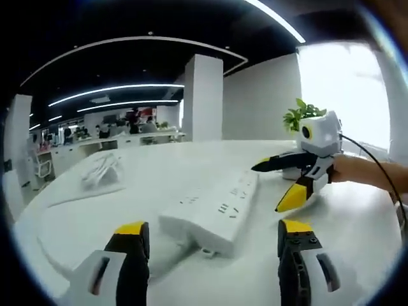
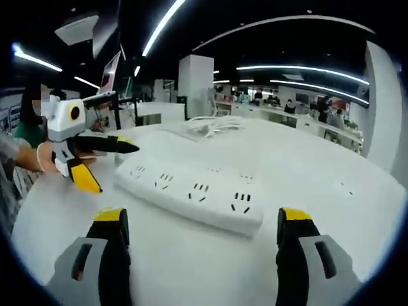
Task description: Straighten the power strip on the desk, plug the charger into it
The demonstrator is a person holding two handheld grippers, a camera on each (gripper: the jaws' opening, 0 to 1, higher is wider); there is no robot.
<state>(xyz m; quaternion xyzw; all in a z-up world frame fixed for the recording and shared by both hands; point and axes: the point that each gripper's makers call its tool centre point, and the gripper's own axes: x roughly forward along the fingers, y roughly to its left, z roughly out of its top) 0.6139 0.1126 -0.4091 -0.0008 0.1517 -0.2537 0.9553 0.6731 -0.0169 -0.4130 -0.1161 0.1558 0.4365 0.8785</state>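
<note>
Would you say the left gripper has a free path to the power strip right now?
Probably yes: the left gripper is open, the power strip lies just ahead between its jaws, and only bare desk separates them.

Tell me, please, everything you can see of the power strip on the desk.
The power strip is a long white bar, plastic by its look, with rounded edges and a row of socket groups on its top face. It lies flat on the white desk, between the two grippers and at a slant in both views. No plug sits in any visible socket. The left gripper hovers open near one end; whether it touches the strip is unclear.
</note>
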